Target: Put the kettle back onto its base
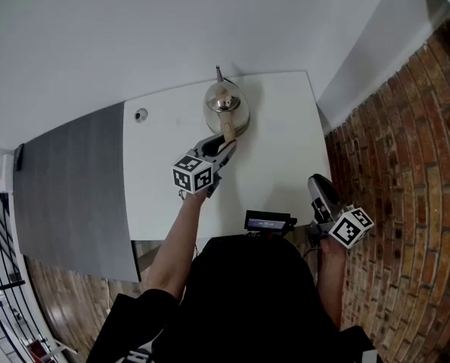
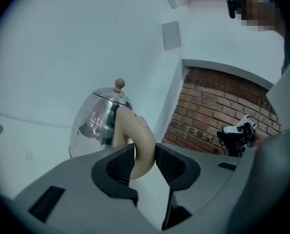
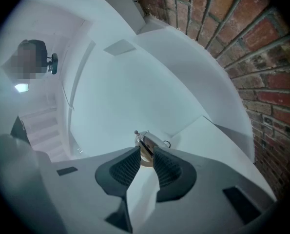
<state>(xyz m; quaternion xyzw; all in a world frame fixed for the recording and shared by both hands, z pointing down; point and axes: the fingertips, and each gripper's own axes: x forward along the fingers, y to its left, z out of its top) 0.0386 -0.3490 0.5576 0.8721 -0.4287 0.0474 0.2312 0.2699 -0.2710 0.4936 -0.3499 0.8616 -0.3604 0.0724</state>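
Kettle (image 1: 226,106) sits near the far edge of the white table (image 1: 277,157), left gripper (image 2: 145,152) clamped on its tan handle (image 2: 137,130). Right gripper (image 3: 145,154) hangs back, jaws a bit apart w/ nothing in them. Shiny metal body prob slick and heavy if full, so that stiff handle is the 1 sane spot to hold.

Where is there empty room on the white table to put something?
Bare table right of the kettle, and along the front edge left of the left claw. Crowded where that claw grips the kettle's handle.
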